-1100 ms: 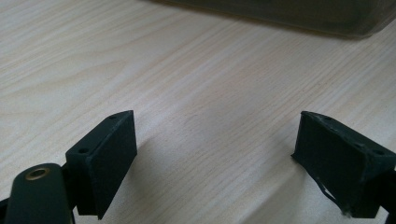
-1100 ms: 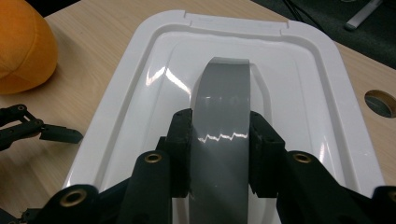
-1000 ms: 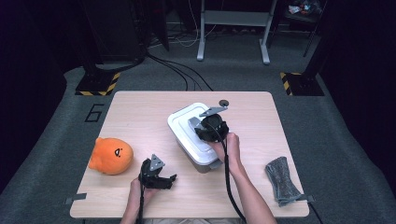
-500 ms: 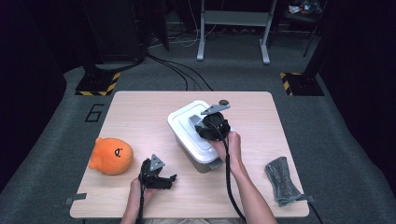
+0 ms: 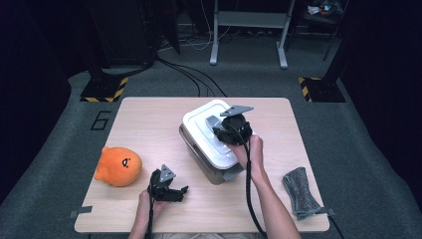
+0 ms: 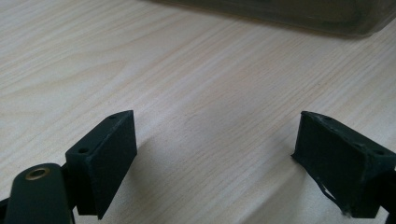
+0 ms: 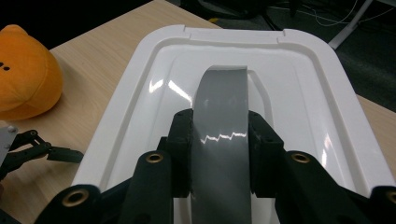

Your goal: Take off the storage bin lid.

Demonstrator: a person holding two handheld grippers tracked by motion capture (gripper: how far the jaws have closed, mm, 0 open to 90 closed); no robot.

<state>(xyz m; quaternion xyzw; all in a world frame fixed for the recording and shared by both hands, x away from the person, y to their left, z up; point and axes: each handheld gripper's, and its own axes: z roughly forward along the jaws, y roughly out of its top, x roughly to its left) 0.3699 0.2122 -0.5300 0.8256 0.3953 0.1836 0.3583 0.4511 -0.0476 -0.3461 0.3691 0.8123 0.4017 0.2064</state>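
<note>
White lid (image 7: 299,79) sits on the box (image 5: 199,158) at mid-table, and we find the right gripper (image 7: 219,154) clamped on its grey handle (image 7: 220,112), one jaw on each side. We note the left gripper (image 5: 169,188) near the table's (image 5: 149,124) front edge, jaws wide apart over bare wood with nothing between them. We record an orange plush (image 5: 118,166) left of the box and a grey cloth (image 5: 301,193) at the right edge, both well apart from the grippers.
</note>
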